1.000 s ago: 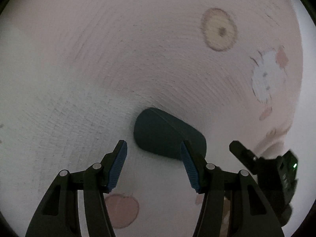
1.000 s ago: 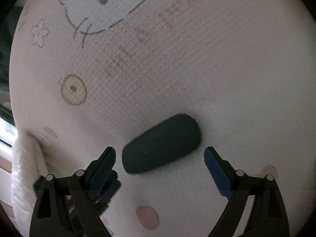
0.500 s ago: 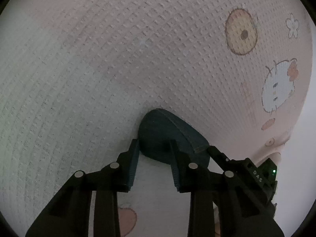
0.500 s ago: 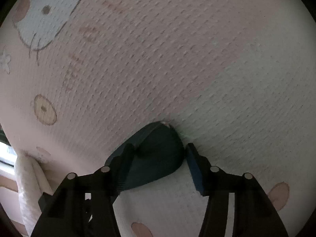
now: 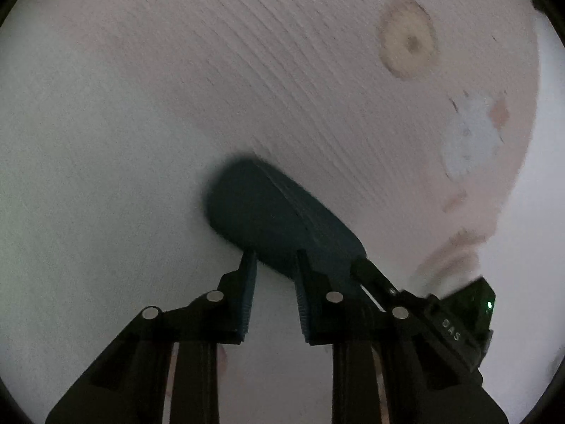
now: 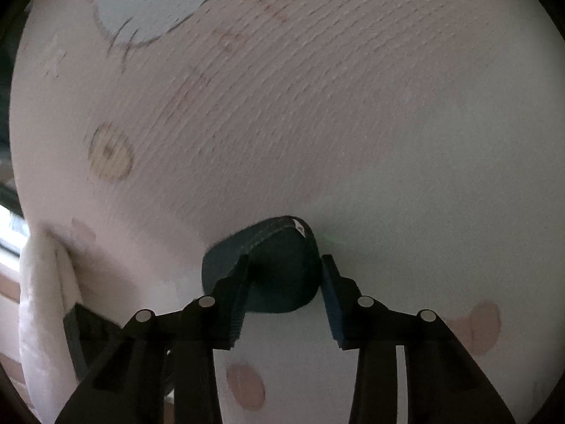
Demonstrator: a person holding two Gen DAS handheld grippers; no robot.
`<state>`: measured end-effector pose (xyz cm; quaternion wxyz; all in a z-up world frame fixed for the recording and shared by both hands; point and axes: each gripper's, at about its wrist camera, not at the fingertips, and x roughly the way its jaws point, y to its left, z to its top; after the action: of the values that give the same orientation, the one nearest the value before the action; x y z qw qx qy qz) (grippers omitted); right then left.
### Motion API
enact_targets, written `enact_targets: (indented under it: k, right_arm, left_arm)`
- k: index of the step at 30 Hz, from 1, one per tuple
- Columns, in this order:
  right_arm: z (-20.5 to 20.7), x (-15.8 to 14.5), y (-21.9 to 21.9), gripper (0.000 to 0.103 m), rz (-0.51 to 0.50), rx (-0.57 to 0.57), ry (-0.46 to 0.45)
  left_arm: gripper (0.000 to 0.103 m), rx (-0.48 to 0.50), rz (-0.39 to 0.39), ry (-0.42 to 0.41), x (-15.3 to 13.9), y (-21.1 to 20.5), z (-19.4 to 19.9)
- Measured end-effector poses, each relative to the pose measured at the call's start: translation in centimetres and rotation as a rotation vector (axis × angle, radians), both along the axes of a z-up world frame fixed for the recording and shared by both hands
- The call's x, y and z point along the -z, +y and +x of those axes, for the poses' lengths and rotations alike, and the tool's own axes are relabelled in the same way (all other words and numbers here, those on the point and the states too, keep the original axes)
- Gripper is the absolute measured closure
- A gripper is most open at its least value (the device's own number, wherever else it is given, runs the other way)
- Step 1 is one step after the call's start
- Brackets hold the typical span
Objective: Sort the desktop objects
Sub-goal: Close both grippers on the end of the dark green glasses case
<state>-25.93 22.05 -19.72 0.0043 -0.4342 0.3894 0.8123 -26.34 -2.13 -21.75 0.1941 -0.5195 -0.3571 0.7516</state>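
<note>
— On the pink blanket (image 5: pixel 247 81), any writing you can read?

— One bit only: white letters "DAS" on the body of the right gripper (image 5: pixel 356 265), seen from the left wrist view beside a green light. Reddish lettering printed on the blanket shows in the right wrist view, but it is too smeared to read.

— What is hard to make out?

— Both views are dim and blurred. One dark teal case (image 5: pixel 275 219) lies on the blanket, and its near edge is hidden behind the fingers. A small pale tag sits at its seam in the right view.

— And the grippers?

— Two. The left gripper (image 5: pixel 273 282) has its jaws drawn close together, tips touching the case's near edge; whether they truly pinch it I cannot tell. The right gripper (image 6: pixel 282 282) has its pads pressed on both sides of the case (image 6: pixel 279 275), clamping one end.

— Prints on the blanket?

— One white cat face (image 6: pixel 155 7), one yellow ring (image 6: pixel 109 155), several pink spots.
</note>
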Motion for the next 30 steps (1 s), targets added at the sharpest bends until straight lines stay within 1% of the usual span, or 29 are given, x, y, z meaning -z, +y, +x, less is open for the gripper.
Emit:
enact_targets:
  k: [2, 3, 4, 5, 7, 8, 9, 10, 12, 13, 14, 15, 16, 17, 18, 19, 20, 22, 24, 26, 28, 30]
  right_arm:
    - [1.3, -0.1, -0.9, 0.071, -0.003, -0.018, -0.004]
    - [2.1, -0.1, -1.3, 0.072, -0.016, -0.025, -0.009]
    - [2.2, 0.2, -1.9, 0.074, -0.034, -0.032, -0.016]
    - [3.1, 0.4, -2.7, 0.076, -0.041, -0.042, -0.024]
    - [3.9, 0.5, -3.9, 0.077, -0.02, -0.082, -0.036]
    - [3.5, 0.6, -3.8, 0.077, 0.006, -0.1, -0.054]
    - [3.4, 0.5, -3.5, 0.077, 0.025, -0.099, -0.057]
    - [3.4, 0.3, -3.4, 0.077, 0.043, -0.095, -0.055]
    - [2.9, -0.4, -2.7, 0.077, 0.049, -0.09, -0.026]
    - [2.5, -0.9, -2.5, 0.074, 0.055, -0.083, -0.021]
    - [2.1, -1.4, -2.2, 0.065, 0.067, -0.072, -0.014]
    - [1.7, -1.6, -2.0, 0.06, 0.073, -0.065, -0.01]
    - [1.1, -1.8, -1.7, 0.051, 0.082, -0.055, 0.003]
    - [1.1, -1.8, -1.6, 0.047, 0.087, -0.056, 0.015]
    - [0.8, -1.6, -1.7, 0.047, 0.094, -0.062, 0.026]
    - [-0.1, -1.4, -1.8, 0.047, 0.105, -0.075, 0.029]
    - [-0.1, -0.8, -1.8, 0.047, 0.097, -0.079, 0.022]
    - [-1.7, -0.2, -2.3, 0.047, 0.061, -0.092, 0.002]
    - [-2.6, 0.3, -2.9, 0.051, 0.071, -0.105, -0.013]
    - [-2.6, 0.6, -3.2, 0.069, 0.11, -0.133, -0.012]
    - [-2.4, 1.0, -3.5, 0.072, 0.115, -0.15, -0.012]
    - [-2.1, 1.7, -3.4, 0.072, 0.046, -0.133, -0.01]
  left_arm:
    - [0.08, 0.058, -0.026, 0.022, -0.4, 1.1, 1.2]
    - [0.08, 0.069, -0.051, 0.024, -0.5, 1.5, 1.8]
    - [0.082, 0.075, -0.081, 0.026, -0.5, 1.8, 2.3]
    - [0.081, 0.067, -0.112, 0.046, -0.9, 1.9, 2.9]
    - [0.08, 0.056, -0.132, 0.053, -1.3, 1.8, 3.5]
    - [0.077, 0.037, -0.128, 0.046, -1.4, 1.5, 3.6]
    - [0.071, 0.017, -0.119, 0.04, -1.6, 1.0, 3.7]
    - [0.067, -0.007, -0.104, 0.029, -1.6, 0.5, 3.8]
    - [0.053, -0.033, -0.085, 0.014, -1.6, 0.1, 3.4]
    - [0.051, -0.049, -0.079, 0.008, -1.6, -0.1, 3.4]
    - [0.05, -0.061, -0.076, 0.008, -1.7, -0.6, 3.5]
    - [0.05, -0.067, -0.076, 0.008, -1.7, -0.6, 3.5]
    - [0.05, -0.069, -0.074, 0.003, -1.6, -0.5, 3.4]
    - [0.049, -0.07, -0.069, -0.002, -1.4, -0.6, 3.3]
    - [0.049, -0.072, -0.067, -0.008, -1.4, 0.4, 2.9]
    - [0.049, -0.076, -0.065, -0.014, -1.2, 0.2, 3.0]
    - [0.049, -0.075, -0.059, -0.023, -1.0, 1.0, 2.9]
    - [0.049, -0.068, -0.034, -0.041, -0.5, 2.0, 2.7]
    - [0.049, -0.081, -0.013, -0.058, -0.1, 2.9, 2.9]
    - [0.05, -0.124, -0.004, -0.052, 0.1, 3.1, 3.3]
    - [0.05, -0.149, 0.004, -0.064, 0.5, 3.0, 3.5]
    - [0.051, -0.174, 0.02, -0.108, 1.2, 2.6, 3.5]
